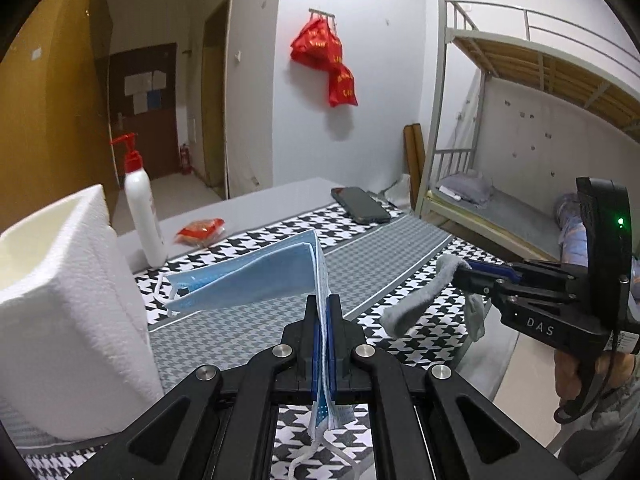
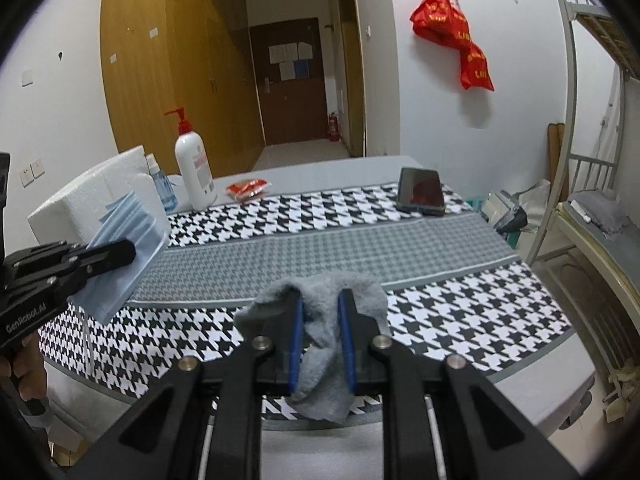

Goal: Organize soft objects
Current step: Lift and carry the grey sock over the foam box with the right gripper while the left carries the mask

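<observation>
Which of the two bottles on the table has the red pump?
The taller white bottle; the smaller clear bottle beside it, by the foam block, has blue liquid.

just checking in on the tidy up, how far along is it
Nothing soft looks put away yet. In hand: the left gripper is shut on a stack of blue masks, lifted off the table; the right gripper is shut on a grey sock, also raised. Left to do: set both down somewhere, perhaps in the white foam box beside the masks, though the pictures do not show the destination.

Both my wrist cams look forward along the fingers, close over the table (image 1: 384, 248), facing the far wall; each sees the other gripper.
</observation>
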A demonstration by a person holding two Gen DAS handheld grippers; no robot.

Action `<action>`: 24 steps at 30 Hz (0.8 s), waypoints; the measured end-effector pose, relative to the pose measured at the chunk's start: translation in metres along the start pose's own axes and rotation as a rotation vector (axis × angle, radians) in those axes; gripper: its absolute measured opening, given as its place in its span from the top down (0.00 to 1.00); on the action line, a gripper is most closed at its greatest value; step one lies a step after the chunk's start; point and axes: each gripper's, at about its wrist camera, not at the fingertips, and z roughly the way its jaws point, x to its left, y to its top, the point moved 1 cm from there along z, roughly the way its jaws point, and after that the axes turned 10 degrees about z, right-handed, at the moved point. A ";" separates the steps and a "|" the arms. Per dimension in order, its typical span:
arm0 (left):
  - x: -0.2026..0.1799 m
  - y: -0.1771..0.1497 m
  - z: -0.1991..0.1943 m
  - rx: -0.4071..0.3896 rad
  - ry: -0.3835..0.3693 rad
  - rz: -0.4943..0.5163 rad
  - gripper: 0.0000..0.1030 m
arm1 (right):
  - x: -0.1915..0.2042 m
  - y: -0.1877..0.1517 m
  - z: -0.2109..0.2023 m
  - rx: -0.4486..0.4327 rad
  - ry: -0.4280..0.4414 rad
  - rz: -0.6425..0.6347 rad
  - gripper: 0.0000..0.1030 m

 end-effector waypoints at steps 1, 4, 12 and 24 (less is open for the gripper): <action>0.000 -0.001 -0.004 -0.006 0.003 0.000 0.97 | 0.002 0.001 -0.004 -0.009 0.000 -0.003 0.80; 0.000 0.000 -0.015 -0.022 0.022 0.007 0.97 | 0.007 0.003 -0.012 -0.028 0.007 -0.008 0.80; 0.004 -0.002 -0.039 -0.049 0.053 0.001 0.97 | 0.024 0.006 -0.030 -0.066 0.026 -0.033 0.80; 0.014 0.001 -0.079 -0.100 0.136 -0.005 0.97 | 0.052 0.011 -0.054 -0.130 0.076 -0.071 0.80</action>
